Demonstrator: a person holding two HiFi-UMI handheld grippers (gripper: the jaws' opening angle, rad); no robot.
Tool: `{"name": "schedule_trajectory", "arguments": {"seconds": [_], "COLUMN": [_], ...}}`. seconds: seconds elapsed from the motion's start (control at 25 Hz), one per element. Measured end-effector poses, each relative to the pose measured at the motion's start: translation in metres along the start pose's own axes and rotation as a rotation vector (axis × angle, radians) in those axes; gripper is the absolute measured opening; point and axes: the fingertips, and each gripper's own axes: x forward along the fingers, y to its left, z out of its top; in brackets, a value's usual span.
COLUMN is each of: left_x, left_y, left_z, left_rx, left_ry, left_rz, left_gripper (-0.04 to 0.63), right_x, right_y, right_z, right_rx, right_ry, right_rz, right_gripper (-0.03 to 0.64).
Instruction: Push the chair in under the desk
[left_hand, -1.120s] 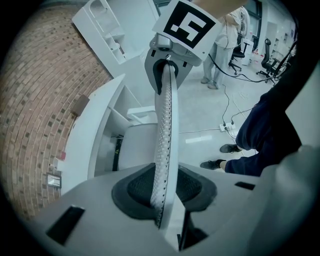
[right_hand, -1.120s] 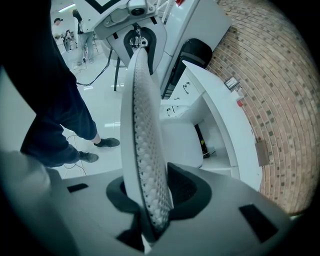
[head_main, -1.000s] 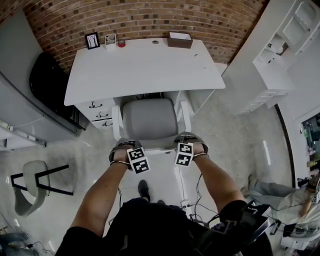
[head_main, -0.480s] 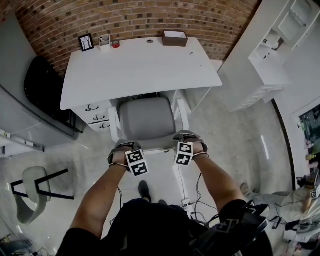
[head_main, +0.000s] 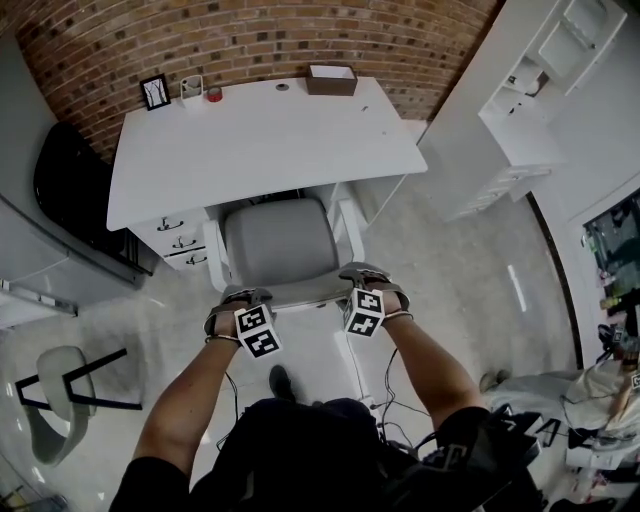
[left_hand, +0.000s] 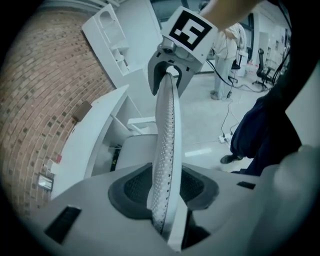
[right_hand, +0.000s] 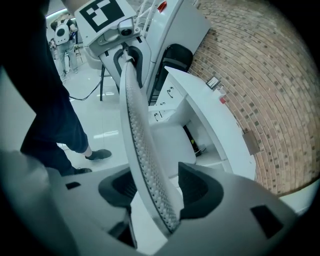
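while both straddle the top edge of the backrest (left_hand: 165, 125), neither bites. the left gripper (left_hand: 165, 190) has just been easing open, about half wide, with the perforated rail between its pads and little slack on either side. the right gripper (right_hand: 152, 187) has just been opening too and stands nearly full wide, the rail loose in the gap with clear space on both sides. both point steeply down, one at each end of the rail.

beyond the grippers: the chair (head_main: 278, 240), with its grey seat mostly in sight. only the seat's far edge meets the front edge of the worktop (head_main: 260, 140). the white armrests (head_main: 350, 235) sit in the kneehole. a drawer unit (head_main: 175, 245) lies just ahead of the left gripper, to its outer side, and the brick wall (head_main: 250, 40) is far beyond.

judgement: chair partly in, not home. the step looks like letting go or re-gripping.

doing it well:
- if pushing on, close both grippers evenly on the rail first. one loose side would likely yaw the chair toward the drawers.
- push level and straight away from the body, not downward, since the backrest may flex.
- watch that the armrests clear the worktop's underside.
- if releasing, lift straight up off the rail so the pads don't drag the chair back out.
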Motion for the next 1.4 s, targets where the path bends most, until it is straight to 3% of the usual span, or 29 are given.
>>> {"name": "schedule_trajectory", "arguments": {"seconds": [0.08,0.24,0.48,0.6,0.68,0.76,0.88,0.92,1.0,1.16,1.24,1.28,1.4], "left_x": [-0.005,-0.017,-0.032,-0.051,-0.067,-0.087,-0.126,-0.142,-0.173,-0.216,-0.233,-0.24,-0.253], "left_y": [0.001,0.004,0.006,0.008,0.008,0.012,0.025,0.031,0.041,0.055,0.058,0.059,0.06], "left_z": [0.002,0.01,0.018,0.032,0.044,0.056,0.074,0.077,0.077,0.075,0.079,0.083,0.099], "left_rx": [-0.052,-0.081,-0.167,-0.276,-0.355,-0.445,-0.599,-0.658,-0.781,-0.911,-0.954,-0.973,-0.978], "left_ry": [-0.062,-0.164,-0.204,-0.289,-0.351,-0.43,-0.623,-0.692,-0.797,-0.838,-0.859,-0.875,-0.907], "left_rz": [-0.021,-0.003,0.042,0.07,0.104,0.143,0.198,0.234,0.333,0.513,0.576,0.593,0.582], "left_gripper": [0.169,0.192,0.222,0.221,0.221,0.219,0.218,0.218,0.216,0.165,0.087,0.026,0.008], "right_x": [-0.008,-0.023,-0.049,-0.069,-0.087,-0.105,-0.13,-0.139,-0.157,-0.196,-0.212,-0.22,-0.239], "right_y": [0.0,-0.004,-0.008,-0.021,-0.035,-0.048,-0.065,-0.069,-0.076,-0.09,-0.096,-0.1,-0.108], "right_z": [0.001,-0.003,-0.014,-0.013,-0.011,-0.007,0.004,0.006,0.01,0.024,0.031,0.033,0.041], "right_rx": [0.056,0.217,0.305,0.375,0.458,0.518,0.567,0.592,0.656,0.718,0.748,0.768,0.8], "right_ry": [-0.016,-0.086,-0.185,-0.271,-0.353,-0.43,-0.53,-0.559,-0.615,-0.715,-0.758,-0.783,-0.839], "right_rz": [0.002,0.017,0.033,0.025,0.0,-0.026,-0.077,-0.094,-0.12,-0.184,-0.197,-0.201,-0.214], "right_gripper": [0.239,0.244,0.244,0.233,0.171,0.166,0.119,0.068,0.05,0.037,0.028,0.025,0.016]}}
